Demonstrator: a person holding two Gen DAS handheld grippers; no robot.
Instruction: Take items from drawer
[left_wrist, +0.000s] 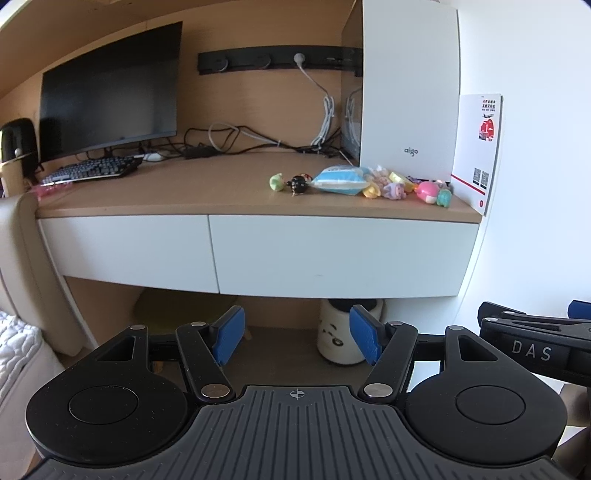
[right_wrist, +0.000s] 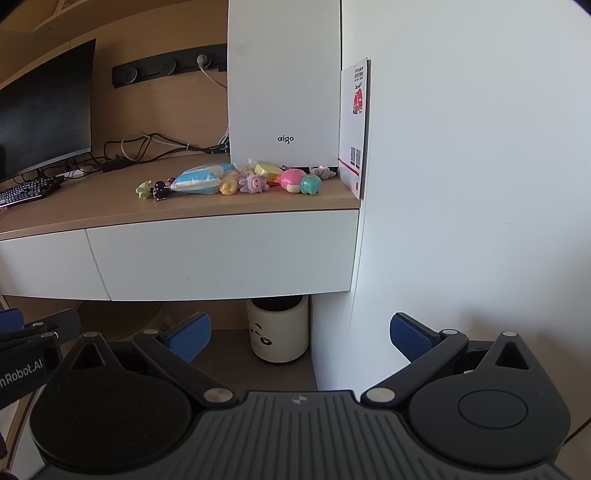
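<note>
- Right-hand drawer (left_wrist: 343, 254), centre of the left wrist view, is shut flush under the desk (left_wrist: 207, 184).
- Small toys (right_wrist: 255, 181) and a blue packet (right_wrist: 197, 181) lie on the desk above it; likely already removed.
- Left gripper (left_wrist: 297, 334) and right gripper (right_wrist: 301, 338): fingers spread, empty, low in frame, well apart from the drawer.

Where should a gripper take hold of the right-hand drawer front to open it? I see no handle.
Probably the bottom edge of the right drawer front, reached from below: its face is flat and handleless, and open space shows beneath. Both the left gripper and right gripper are open and away from it.
</note>
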